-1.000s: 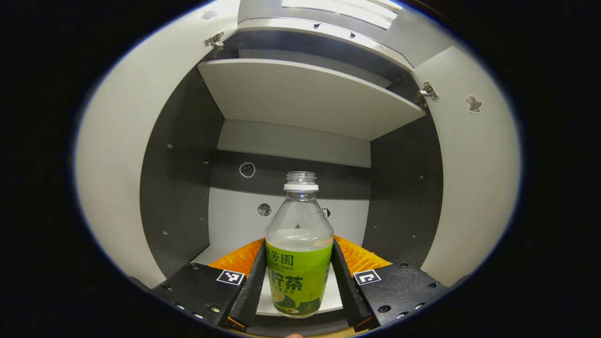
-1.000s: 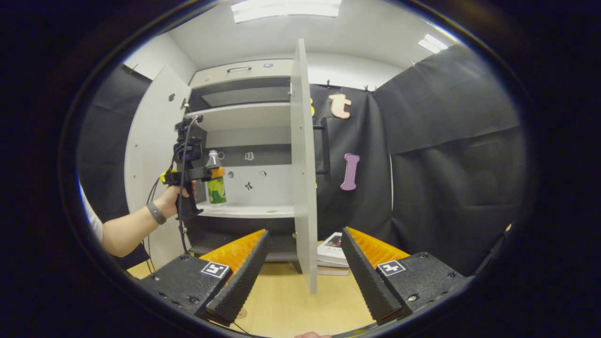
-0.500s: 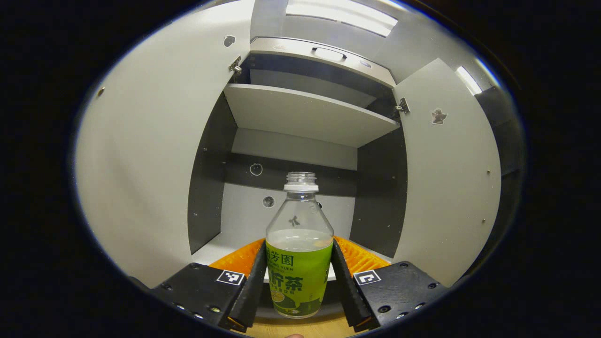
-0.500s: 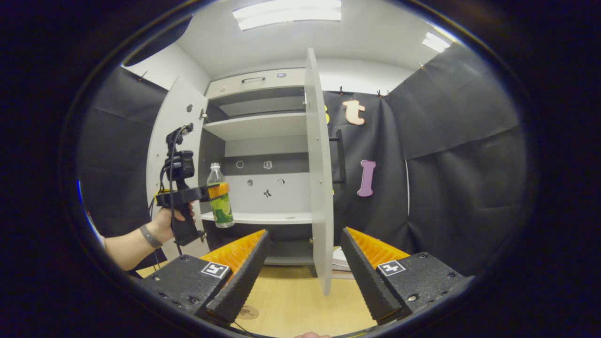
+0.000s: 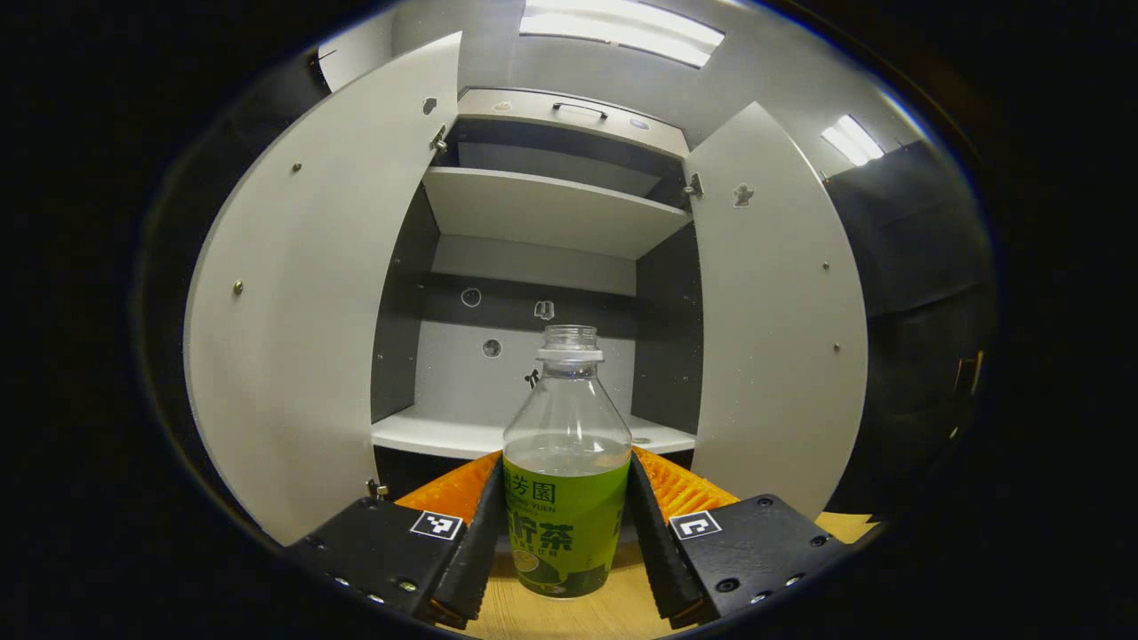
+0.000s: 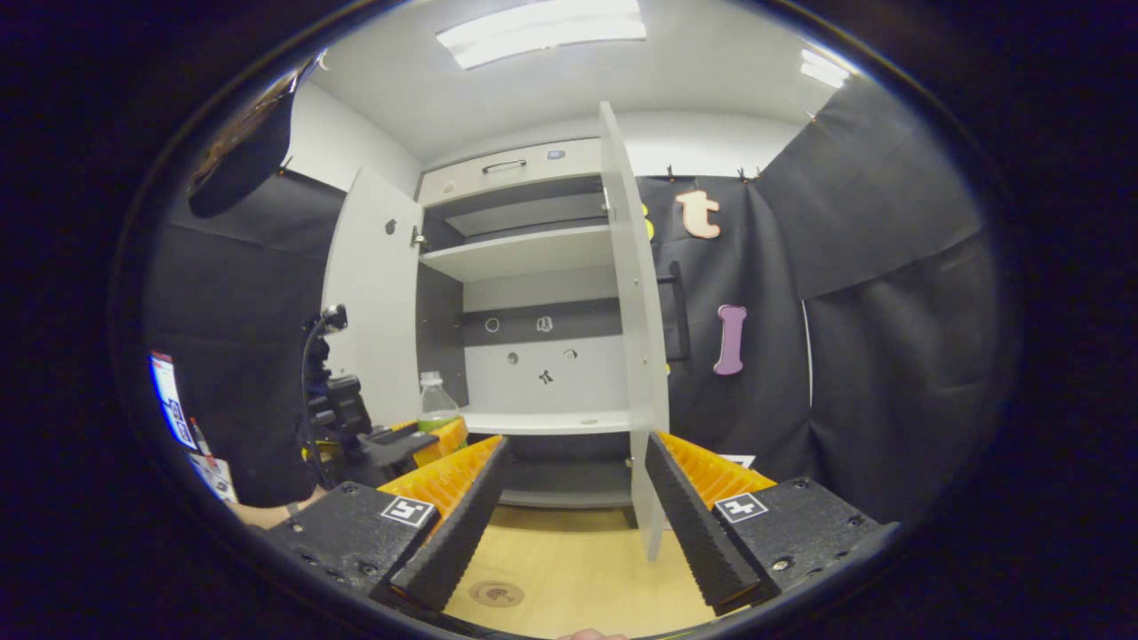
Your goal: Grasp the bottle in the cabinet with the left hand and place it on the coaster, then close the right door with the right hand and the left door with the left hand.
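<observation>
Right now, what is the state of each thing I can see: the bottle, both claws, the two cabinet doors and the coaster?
bottle: upright, uncapped, partly filled, out of the cabinet, held.
left claw: shut on the bottle.
right claw: open, holding nothing.
left door: open.
right door: open.
coaster: bare, on the table.
lower shelf: nothing stands on it.

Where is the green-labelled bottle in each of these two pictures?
Left gripper view: bottle at bottom centre, clamped between the left gripper fingers.
Right gripper view: bottle at lower left, before the left door.
Shared landmark: the cabinet shelf.
</observation>
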The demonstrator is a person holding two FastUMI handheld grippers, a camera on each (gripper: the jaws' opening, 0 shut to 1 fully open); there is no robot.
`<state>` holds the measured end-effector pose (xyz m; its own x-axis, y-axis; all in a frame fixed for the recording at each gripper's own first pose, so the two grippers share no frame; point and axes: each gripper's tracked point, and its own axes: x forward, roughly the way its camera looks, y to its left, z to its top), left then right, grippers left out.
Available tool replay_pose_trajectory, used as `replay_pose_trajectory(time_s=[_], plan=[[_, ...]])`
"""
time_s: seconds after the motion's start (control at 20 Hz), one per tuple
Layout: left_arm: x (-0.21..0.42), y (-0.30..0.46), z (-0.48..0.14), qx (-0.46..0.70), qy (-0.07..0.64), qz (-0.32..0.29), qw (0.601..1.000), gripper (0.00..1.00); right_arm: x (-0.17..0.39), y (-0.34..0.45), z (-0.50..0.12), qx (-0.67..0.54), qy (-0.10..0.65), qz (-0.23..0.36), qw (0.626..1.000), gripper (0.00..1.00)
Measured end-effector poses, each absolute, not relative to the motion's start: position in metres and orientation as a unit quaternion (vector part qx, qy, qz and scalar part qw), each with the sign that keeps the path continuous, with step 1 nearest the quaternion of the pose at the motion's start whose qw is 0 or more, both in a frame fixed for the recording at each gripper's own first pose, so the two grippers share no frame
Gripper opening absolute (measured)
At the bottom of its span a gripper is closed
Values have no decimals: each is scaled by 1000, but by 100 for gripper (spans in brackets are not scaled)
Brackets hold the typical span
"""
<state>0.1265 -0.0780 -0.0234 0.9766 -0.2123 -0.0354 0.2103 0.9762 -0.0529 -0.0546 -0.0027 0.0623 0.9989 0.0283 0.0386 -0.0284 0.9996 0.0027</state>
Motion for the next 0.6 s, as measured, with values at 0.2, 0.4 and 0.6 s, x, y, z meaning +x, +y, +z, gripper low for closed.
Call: replay_pose_trajectory(time_s=[0.2,0.4,0.6], plan=[[90,-91,-68,-18,30,-105,994,69,-61,-3,81,-10,-34,19,999,99],[58,-101,-115,-17,50,-95,994,69,-59,1,84,-12,-25,27,999,99],[33,-106,-156,-7,59,-76,995,69,-59,1,87,-24,-21,29,999,96]])
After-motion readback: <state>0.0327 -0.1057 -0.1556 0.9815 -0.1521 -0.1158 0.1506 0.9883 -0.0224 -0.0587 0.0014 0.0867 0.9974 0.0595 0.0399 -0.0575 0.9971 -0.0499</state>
